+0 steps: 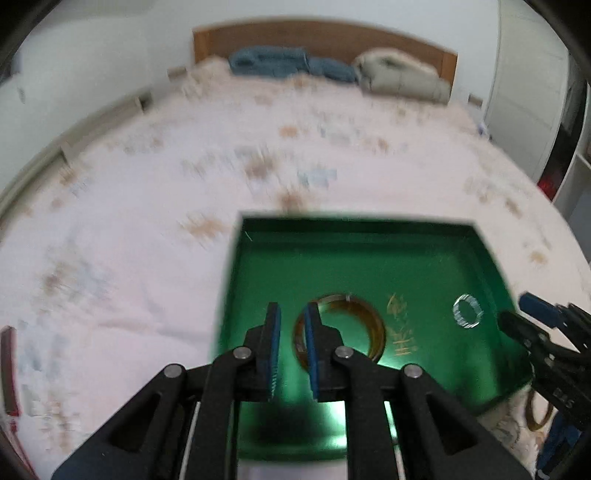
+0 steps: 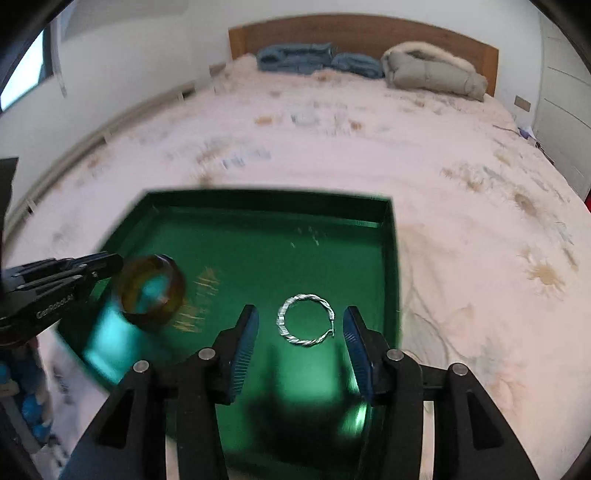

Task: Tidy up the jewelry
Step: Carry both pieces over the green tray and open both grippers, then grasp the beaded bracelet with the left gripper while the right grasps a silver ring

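A green tray (image 1: 354, 236) (image 2: 258, 206) lies on the bed. An amber bangle (image 1: 373, 325) (image 2: 151, 291) is in it, blurred in the right wrist view, just off my left gripper's tips. My left gripper (image 1: 293, 314) (image 2: 107, 264) has a narrow gap between its blue pads (image 1: 312, 347) and the bangle lies just right of them, not clamped. A twisted silver ring (image 2: 304, 319) (image 1: 468, 310) lies on the tray floor. My right gripper (image 2: 301, 325) (image 1: 517, 314) is open wide with the silver ring between its fingers, not touching.
The tray rests on a pale floral bedspread (image 2: 461, 184). Folded blue cloth (image 2: 295, 59) and a grey bundle (image 2: 432, 70) lie by the wooden headboard (image 2: 362, 29). A second amber band (image 1: 539, 413) lies on the bed right of the tray.
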`<state>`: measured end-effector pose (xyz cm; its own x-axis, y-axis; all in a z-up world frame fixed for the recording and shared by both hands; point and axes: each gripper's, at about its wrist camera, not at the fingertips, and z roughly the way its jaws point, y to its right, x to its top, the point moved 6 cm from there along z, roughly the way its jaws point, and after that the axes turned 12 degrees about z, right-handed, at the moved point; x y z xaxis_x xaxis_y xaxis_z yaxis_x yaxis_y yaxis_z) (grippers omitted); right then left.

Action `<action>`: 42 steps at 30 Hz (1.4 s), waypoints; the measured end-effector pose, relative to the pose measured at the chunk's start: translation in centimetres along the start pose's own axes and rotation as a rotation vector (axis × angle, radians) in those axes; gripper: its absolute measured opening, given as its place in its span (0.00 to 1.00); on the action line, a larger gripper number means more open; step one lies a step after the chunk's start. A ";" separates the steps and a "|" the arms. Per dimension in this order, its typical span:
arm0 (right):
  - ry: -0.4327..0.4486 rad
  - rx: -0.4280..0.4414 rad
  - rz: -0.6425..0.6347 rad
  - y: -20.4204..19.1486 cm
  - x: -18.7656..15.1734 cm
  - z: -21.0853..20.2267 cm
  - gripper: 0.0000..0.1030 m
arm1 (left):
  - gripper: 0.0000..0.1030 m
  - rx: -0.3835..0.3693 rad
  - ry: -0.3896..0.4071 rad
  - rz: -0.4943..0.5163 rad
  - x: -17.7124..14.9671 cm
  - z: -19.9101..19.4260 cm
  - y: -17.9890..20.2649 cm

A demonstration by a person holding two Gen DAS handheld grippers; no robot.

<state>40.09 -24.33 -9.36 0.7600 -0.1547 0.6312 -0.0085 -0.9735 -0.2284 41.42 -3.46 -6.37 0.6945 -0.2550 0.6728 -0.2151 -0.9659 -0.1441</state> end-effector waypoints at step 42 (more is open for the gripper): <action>-0.023 0.026 0.030 3.3 -22.5 -12.9 0.42 | 0.50 -0.113 -0.082 0.000 -23.6 -9.1 -1.4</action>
<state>14.55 -26.26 -14.73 0.7745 -0.1794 0.6066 -0.0145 -0.9637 -0.2665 19.07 4.37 -15.47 0.7474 -0.2620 0.6105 -0.2873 -0.9560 -0.0585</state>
